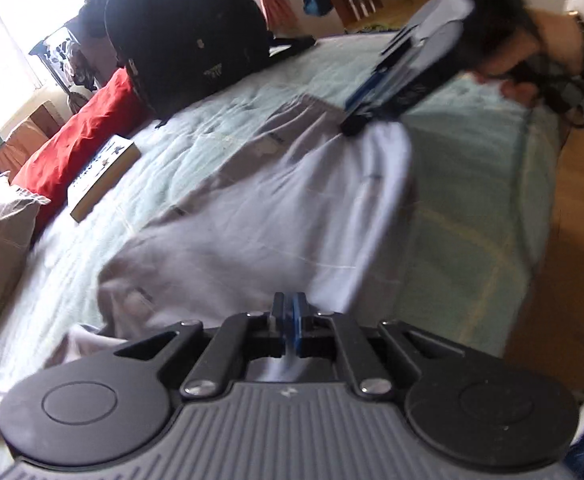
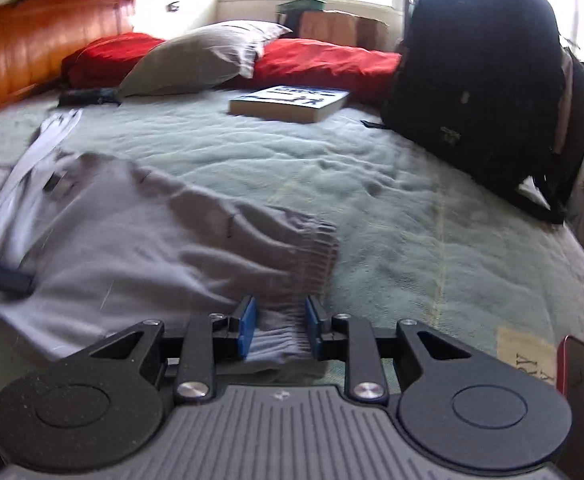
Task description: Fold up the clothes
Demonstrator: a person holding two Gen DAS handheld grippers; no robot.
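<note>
Our left gripper (image 1: 290, 320) has its jaws clenched on the grey garment (image 1: 252, 208), spread on the bed (image 1: 471, 208). Right gripper (image 2: 280, 328) jaws released, straddling the ribbed hem; blur suggests the hem may slip before we clamp.

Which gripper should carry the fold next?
Probably left. The left gripper is shut on the grey garment, while the right gripper is open, with only the ribbed waistband between its fingers.
</note>
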